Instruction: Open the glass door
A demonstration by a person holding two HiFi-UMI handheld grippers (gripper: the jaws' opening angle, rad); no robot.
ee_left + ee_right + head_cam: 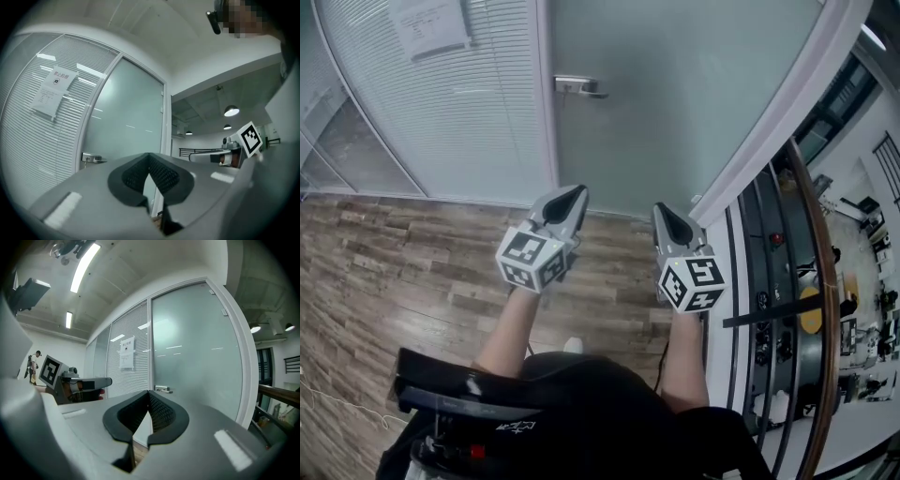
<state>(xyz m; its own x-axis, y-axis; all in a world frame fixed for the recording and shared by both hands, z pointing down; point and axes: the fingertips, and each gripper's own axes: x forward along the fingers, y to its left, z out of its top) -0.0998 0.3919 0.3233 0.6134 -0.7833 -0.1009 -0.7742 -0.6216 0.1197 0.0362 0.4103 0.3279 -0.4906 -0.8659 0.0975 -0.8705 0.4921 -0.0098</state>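
Grippers: two, the left gripper (574,194) and the right gripper (662,212), held side by side and pointed at the door; neither touches it.
Jaws: both pairs are pressed together with nothing between them (each gripper's own view shows the pads meeting at the tip).
Glass door (675,112): one, frosted, shut in its white frame (769,122), straight ahead of the grippers.
Door handle (578,86): one metal lever at the door's left edge, well apart from both grippers.
Slatted panel (459,103): one, left of the door, with one paper notice (431,26) stuck on it.
Wooden floor (394,262): bare planks run from the person up to the foot of the door.
Railing (816,244): one, wood-topped, to the right of the frame.
Round ceiling lamps (230,110): three, seen past the frame in the left gripper view.
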